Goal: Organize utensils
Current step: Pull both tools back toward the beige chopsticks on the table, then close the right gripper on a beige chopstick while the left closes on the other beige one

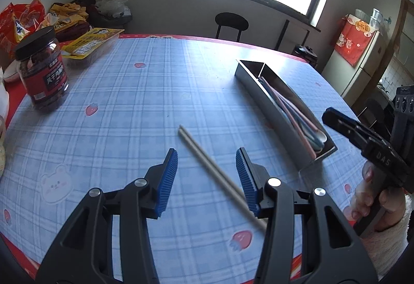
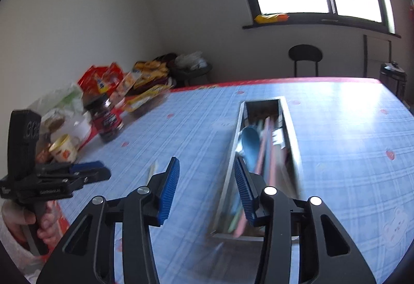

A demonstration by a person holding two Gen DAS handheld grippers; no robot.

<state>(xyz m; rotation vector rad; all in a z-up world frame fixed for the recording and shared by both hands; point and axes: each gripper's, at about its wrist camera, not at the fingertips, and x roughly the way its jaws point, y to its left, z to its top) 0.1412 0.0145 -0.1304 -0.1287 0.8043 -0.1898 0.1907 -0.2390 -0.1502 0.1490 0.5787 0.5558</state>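
Note:
A pair of beige chopsticks (image 1: 207, 159) lies diagonally on the blue checked tablecloth, between the open jaws of my left gripper (image 1: 207, 170), which holds nothing. A long metal utensil tray (image 1: 271, 105) to the right holds pink and blue utensils and a spoon. In the right wrist view the tray (image 2: 289, 128) runs away from me with a blue spoon (image 2: 249, 144) inside. My right gripper (image 2: 205, 188) is open and empty, hovering over the tray's near left wall. The chopsticks' tip (image 2: 152, 170) shows left of it. The left gripper (image 2: 88, 172) appears at far left.
A dark jar with a red label (image 1: 42, 69) stands at the table's left. Snack bags (image 1: 85, 43) pile at the back left. A small cup (image 2: 63, 149) and more packets sit by the left edge. A black chair (image 1: 231, 25) stands beyond the table.

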